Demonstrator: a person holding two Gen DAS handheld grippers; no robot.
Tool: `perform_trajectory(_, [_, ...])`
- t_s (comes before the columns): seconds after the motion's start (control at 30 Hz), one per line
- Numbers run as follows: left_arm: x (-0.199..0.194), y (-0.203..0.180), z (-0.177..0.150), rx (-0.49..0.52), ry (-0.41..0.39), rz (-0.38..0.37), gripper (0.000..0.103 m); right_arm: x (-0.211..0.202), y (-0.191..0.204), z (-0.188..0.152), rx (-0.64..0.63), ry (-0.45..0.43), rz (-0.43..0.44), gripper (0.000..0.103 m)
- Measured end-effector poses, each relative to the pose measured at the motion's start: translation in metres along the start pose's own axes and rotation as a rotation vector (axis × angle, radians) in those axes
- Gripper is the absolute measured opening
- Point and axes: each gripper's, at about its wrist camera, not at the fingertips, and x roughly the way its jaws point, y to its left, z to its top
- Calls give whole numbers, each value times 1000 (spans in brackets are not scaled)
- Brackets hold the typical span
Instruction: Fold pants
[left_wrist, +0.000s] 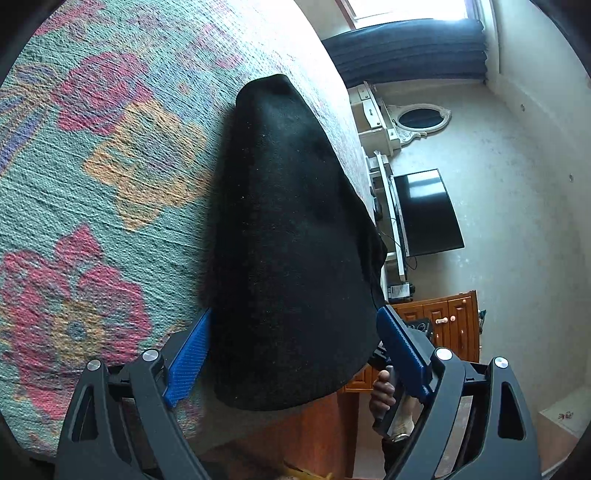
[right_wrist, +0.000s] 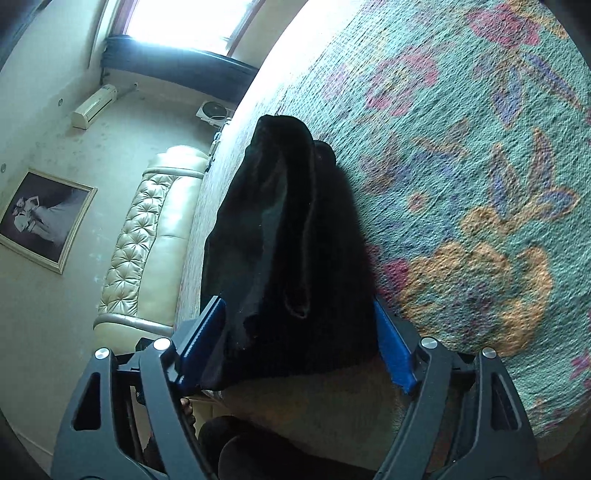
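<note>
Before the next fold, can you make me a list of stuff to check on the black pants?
1. Pants lying on the floral cover: ok.
2. Left gripper open, pants between its fingers: ok.
3. Right gripper open, not pinching the pants: ok.
4. Top layer smooth in the left view: ok.
5. Edges lined up: not ok, loose folds show in the right view.
6. Far end flat: cannot tell.
</note>
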Motion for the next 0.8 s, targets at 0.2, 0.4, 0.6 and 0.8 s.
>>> perform_trajectory(0.2, [-4, 11, 4, -30, -16, -77, 86, 13, 9, -9, 0, 5, -31, 45])
perform_trajectory(0.4, [0, 36, 5, -96, 26, -29, 32, 14, 8, -15, -12, -15, -25, 41])
perform_trajectory(0.6, [-3, 31, 9, -75, 28, -31, 28, 9, -2, -14, 14, -17, 19, 37])
perform_trajectory(0.8, [-9, 29, 13, -65, 29, -16, 27, 13, 7, -15, 3, -16, 24, 36])
